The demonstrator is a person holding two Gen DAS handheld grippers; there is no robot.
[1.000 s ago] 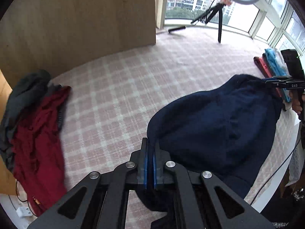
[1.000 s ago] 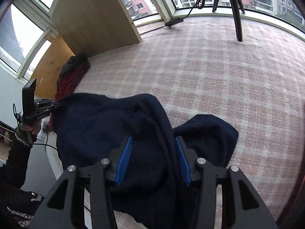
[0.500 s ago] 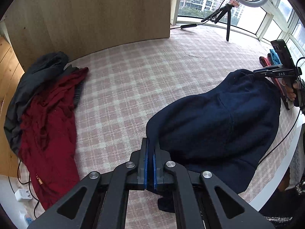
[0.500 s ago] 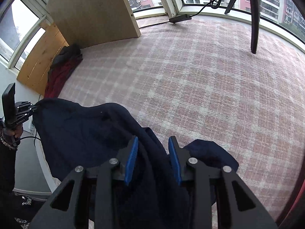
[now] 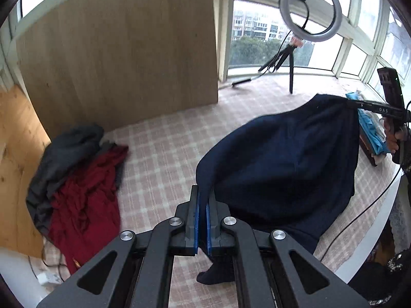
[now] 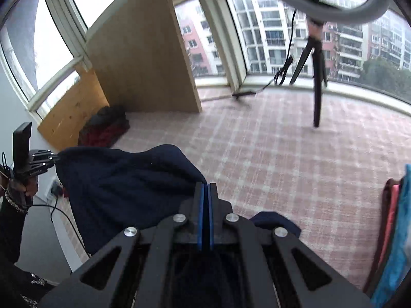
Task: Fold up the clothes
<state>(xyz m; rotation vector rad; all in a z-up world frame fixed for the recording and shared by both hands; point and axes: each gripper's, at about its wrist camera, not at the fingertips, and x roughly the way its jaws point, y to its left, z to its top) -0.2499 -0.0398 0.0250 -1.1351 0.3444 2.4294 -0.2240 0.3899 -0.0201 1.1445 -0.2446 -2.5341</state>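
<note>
A navy blue garment [image 5: 287,164] hangs stretched between both grippers above the pink plaid surface [image 5: 164,148]. My left gripper [image 5: 201,195] is shut on one edge of it, and a fold trails down below the jaws. In the left wrist view my right gripper [image 5: 353,102] holds the far upper corner, with a hand behind it. In the right wrist view the right gripper [image 6: 206,188] is shut on the navy garment [image 6: 123,182]. The left gripper [image 6: 54,159] pinches the opposite corner at the left.
A red garment [image 5: 84,200] and a grey one [image 5: 64,154] lie piled at the left by a wooden board [image 5: 123,51]. A ring light on a tripod [image 5: 309,12] stands by the windows. Folded blue and red clothes [image 6: 395,233] are stacked at the right edge.
My right gripper went from open around the navy cloth to shut on it. Both grippers have risen and tilted up, lifting the garment off the surface.
</note>
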